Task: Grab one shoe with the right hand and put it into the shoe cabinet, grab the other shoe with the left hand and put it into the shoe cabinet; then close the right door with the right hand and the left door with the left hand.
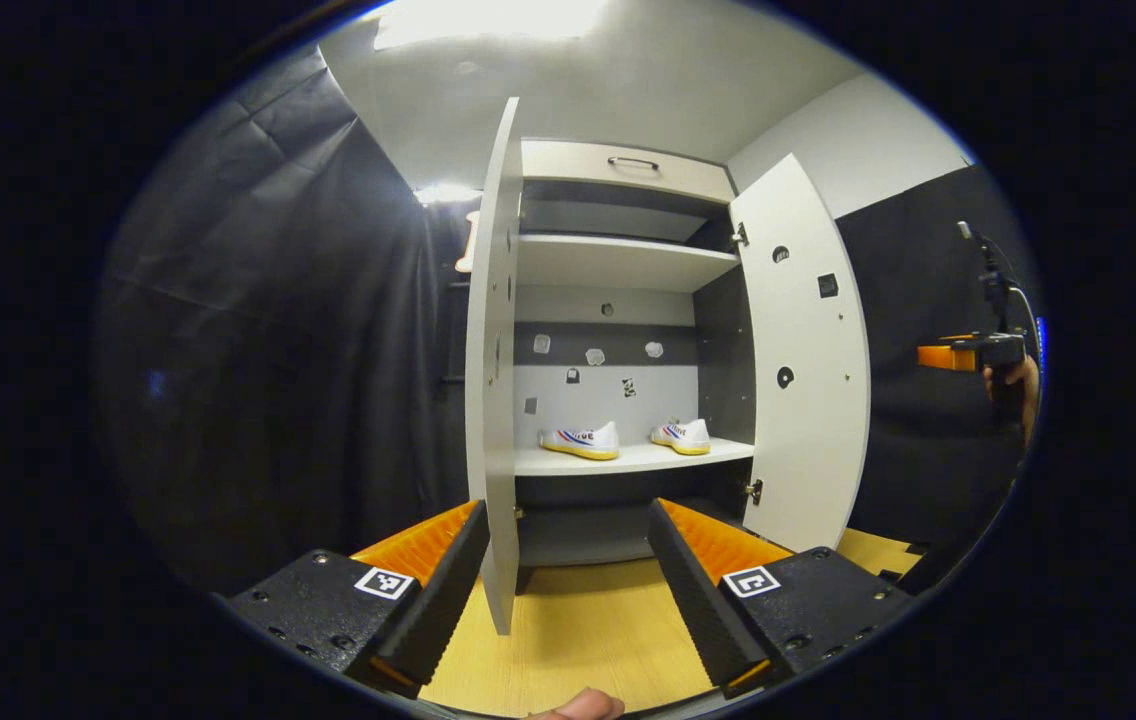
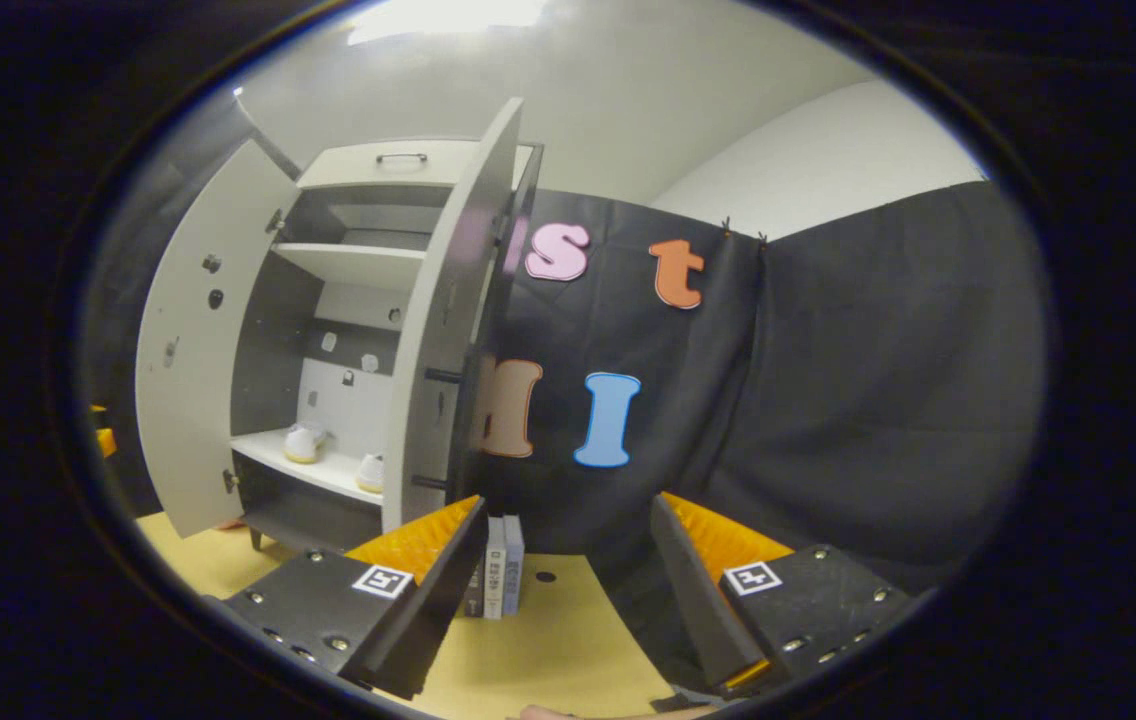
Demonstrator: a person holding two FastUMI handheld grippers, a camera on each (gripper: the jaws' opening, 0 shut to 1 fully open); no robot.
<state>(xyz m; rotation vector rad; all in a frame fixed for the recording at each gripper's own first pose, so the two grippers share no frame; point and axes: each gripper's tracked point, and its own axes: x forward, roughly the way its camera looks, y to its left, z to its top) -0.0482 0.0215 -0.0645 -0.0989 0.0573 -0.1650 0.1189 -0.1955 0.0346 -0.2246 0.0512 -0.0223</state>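
On the worktop (image 1: 578, 620), cabinet (image 1: 618, 260) holds both shoes (image 1: 580, 440); doors open, both grippers' jaws wide, empty; next, right gripper (image 2: 568, 590) should push right door (image 2: 443, 330)

The left gripper view looks straight into the open shoe cabinet (image 1: 618, 350) from low and fairly near, its own fingers (image 1: 698, 590) at the bottom edge and the cabinet at frame centre, with the other gripper (image 1: 968, 352) small at the far right. The right gripper view stands off to the cabinet's right side and faces mostly the black cloth wall (image 2: 828, 400), which takes the centre and right of the frame; the cabinet (image 2: 348, 330) sits at an angle in the upper left. Both views share the cabinet interior, its two doors and the yellow floor (image 1: 578, 630)
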